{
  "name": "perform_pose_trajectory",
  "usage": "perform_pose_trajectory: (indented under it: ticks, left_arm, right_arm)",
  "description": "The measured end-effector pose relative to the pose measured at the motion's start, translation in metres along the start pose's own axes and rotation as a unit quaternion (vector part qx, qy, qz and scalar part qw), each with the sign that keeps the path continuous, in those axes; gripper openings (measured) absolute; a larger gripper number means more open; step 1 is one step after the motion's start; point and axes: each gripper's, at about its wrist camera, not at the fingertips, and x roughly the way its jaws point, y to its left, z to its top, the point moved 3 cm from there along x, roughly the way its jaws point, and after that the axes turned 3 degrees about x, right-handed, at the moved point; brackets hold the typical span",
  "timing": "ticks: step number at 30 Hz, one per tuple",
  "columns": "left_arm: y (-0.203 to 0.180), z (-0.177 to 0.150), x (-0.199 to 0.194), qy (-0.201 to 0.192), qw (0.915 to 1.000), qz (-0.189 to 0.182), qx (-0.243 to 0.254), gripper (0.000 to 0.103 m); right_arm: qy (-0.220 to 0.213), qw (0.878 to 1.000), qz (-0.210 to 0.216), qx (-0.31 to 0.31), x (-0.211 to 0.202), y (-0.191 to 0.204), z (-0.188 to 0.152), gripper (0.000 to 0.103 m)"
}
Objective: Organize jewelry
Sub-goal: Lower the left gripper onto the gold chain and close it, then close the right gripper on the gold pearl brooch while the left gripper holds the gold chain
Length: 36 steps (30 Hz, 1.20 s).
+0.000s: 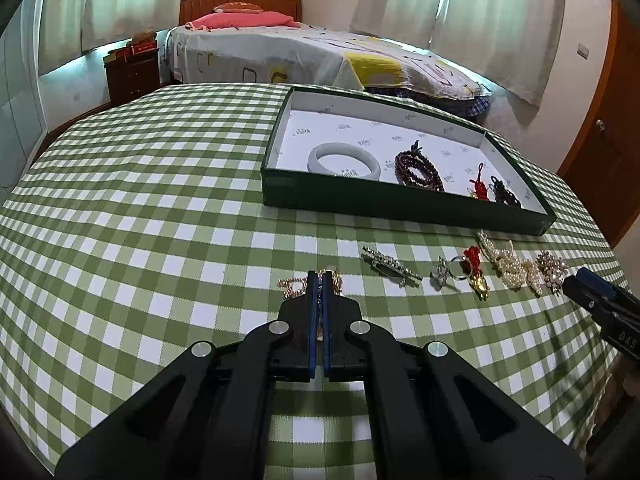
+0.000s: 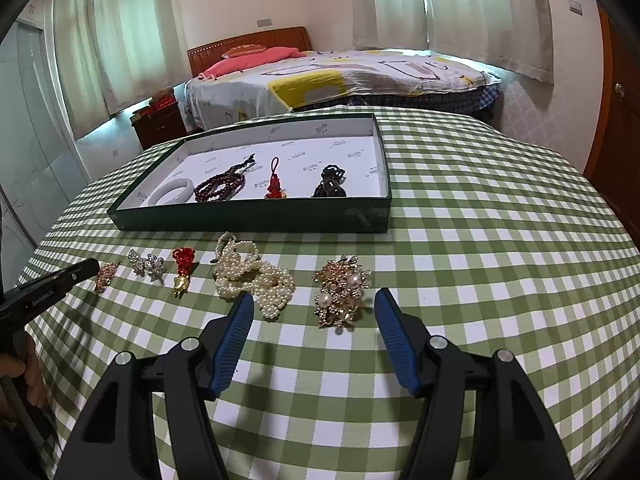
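A dark green tray point(image 1: 360, 196) point(image 2: 248, 216) on the checked table holds a white bangle point(image 1: 344, 160), a dark red bead string point(image 1: 418, 170), a red tassel charm point(image 2: 275, 184) and a dark bead piece point(image 2: 330, 186). In front of it lie a rhinestone clip point(image 1: 390, 266), a silver brooch point(image 2: 150, 266), a red and gold charm point(image 2: 182, 276), a pearl string point(image 2: 256, 280) and a gold pearl brooch point(image 2: 342, 292). My left gripper point(image 1: 320, 280) is shut on a gold chain point(image 1: 290, 286) at the table surface. My right gripper point(image 2: 314, 308) is open, just short of the gold pearl brooch.
The table point(image 1: 160, 200) has a green and white checked cloth. A bed point(image 1: 300, 52) stands behind it, with a dark wooden nightstand point(image 1: 132, 72) at its left and a wooden door point(image 1: 608, 152) at the right.
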Motion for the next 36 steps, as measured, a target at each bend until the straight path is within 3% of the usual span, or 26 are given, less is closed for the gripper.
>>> perform_pose_trajectory:
  ticks: [4,6,8,11,16,18,19,20,36]
  left_arm:
    - [0.002,-0.002,0.002,0.006,0.9999,-0.001,-0.011,0.002]
    - [0.004,-0.003,0.002,0.006,0.9998,0.000,-0.018,0.009]
    - [0.004,-0.003,0.002,0.006,0.9998,-0.002,-0.021,0.034]
    - [0.001,-0.003,0.001,0.003,0.9999,0.000,-0.014,0.045]
    - [-0.003,-0.001,0.014,0.020,0.9998,-0.002,-0.008,0.044]
    - [-0.004,0.002,0.016,0.020,0.9998,-0.002,-0.001,0.035]
    - [-0.005,0.003,0.018,0.022,0.9997,-0.006,0.001,0.015]
    - [-0.005,0.003,0.019,0.023,0.9997,-0.011,0.002,0.013]
    - [-0.004,0.008,-0.005,-0.005,0.9998,-0.018,0.003,0.010]
  right_arm:
    - [0.002,1.000,0.001,-0.001,0.001,0.000,-0.001,0.062]
    - [0.004,1.000,0.002,-0.002,0.002,0.000,-0.001,0.062]
    - [0.005,1.000,0.003,-0.001,0.003,0.000,-0.002,0.062]
    - [0.007,1.000,0.004,0.000,0.004,-0.001,-0.002,0.062]
    - [0.010,1.000,0.005,0.001,0.006,-0.001,-0.004,0.062]
    - [0.011,1.000,0.005,0.001,0.007,-0.001,-0.004,0.062]
    - [0.012,1.000,0.005,0.001,0.007,-0.002,-0.004,0.062]
    - [0.013,1.000,0.005,0.001,0.008,-0.002,-0.005,0.062]
    - [0.012,1.000,0.003,0.007,0.010,-0.007,-0.003,0.062]
